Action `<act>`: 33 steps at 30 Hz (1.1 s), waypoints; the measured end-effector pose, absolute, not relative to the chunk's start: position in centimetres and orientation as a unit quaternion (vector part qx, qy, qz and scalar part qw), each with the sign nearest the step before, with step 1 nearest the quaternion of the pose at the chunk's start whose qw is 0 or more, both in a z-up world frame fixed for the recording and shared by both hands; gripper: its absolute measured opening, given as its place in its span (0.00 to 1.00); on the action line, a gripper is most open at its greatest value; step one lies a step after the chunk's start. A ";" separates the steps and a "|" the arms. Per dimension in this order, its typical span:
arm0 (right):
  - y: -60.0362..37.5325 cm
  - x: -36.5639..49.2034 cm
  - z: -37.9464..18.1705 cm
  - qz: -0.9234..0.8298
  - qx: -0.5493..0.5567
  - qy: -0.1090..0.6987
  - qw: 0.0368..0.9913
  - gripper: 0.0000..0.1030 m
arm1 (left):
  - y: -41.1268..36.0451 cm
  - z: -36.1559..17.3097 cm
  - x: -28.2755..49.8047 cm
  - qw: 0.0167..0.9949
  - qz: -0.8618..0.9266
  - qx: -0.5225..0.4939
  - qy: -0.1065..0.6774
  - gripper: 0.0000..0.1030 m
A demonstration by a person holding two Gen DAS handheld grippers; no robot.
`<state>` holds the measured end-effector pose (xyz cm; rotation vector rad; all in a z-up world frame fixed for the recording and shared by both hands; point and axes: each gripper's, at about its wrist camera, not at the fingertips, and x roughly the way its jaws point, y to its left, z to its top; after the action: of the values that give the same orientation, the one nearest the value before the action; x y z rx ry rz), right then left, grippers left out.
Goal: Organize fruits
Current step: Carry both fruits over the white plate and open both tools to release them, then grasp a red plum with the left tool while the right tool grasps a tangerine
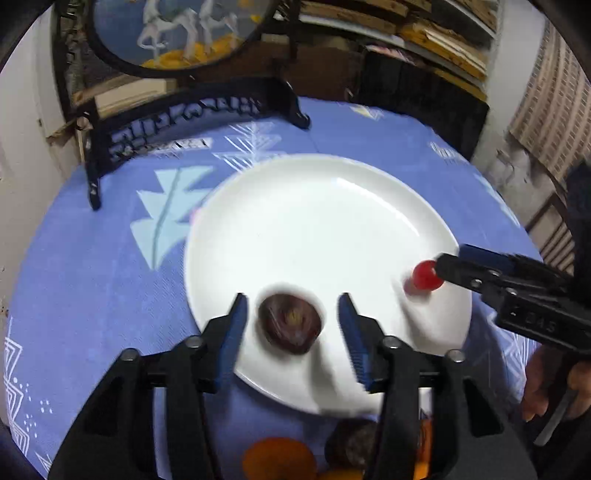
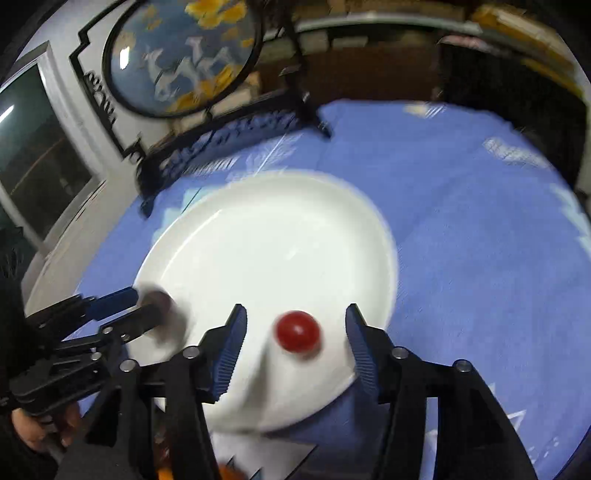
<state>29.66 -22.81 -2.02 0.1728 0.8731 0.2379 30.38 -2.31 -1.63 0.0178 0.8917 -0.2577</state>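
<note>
A white plate (image 1: 303, 221) lies on the blue tablecloth. A dark brown-purple fruit (image 1: 290, 323) lies on its near edge between the open fingers of my left gripper (image 1: 291, 325), which do not touch it. A small red round fruit (image 1: 426, 275) lies on the plate's right side. In the right wrist view the red fruit (image 2: 298, 331) sits between the open fingers of my right gripper (image 2: 295, 332) over the plate (image 2: 266, 240), apart from both pads. The left gripper (image 2: 144, 306) shows at the left beside the blurred dark fruit (image 2: 162, 299).
A black ornamental stand with a round blue painted panel (image 1: 173, 33) stands at the back left of the table. Orange fruits (image 1: 277, 459) and another dark fruit (image 1: 351, 443) lie on the cloth near the front edge. Shelves and a wall lie behind.
</note>
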 end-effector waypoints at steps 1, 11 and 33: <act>-23.1 29.0 -1.6 0.117 0.083 0.409 0.901 0.54 | -1.8 -0.8 29.8 0.901 -0.123 0.000 0.415 0.67; -25.1 18.3 -0.4 0.122 0.080 0.377 0.915 0.61 | 1.4 2.2 17.4 0.914 -0.170 0.009 0.368 0.75; -26.2 4.7 -3.6 0.122 0.082 0.374 0.916 0.61 | -0.8 -7.1 9.1 0.893 -0.172 0.086 0.406 0.40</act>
<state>4.67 -26.16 -3.57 0.1685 0.7702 0.2514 9.11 -0.75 -7.13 0.1793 0.8431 -0.3563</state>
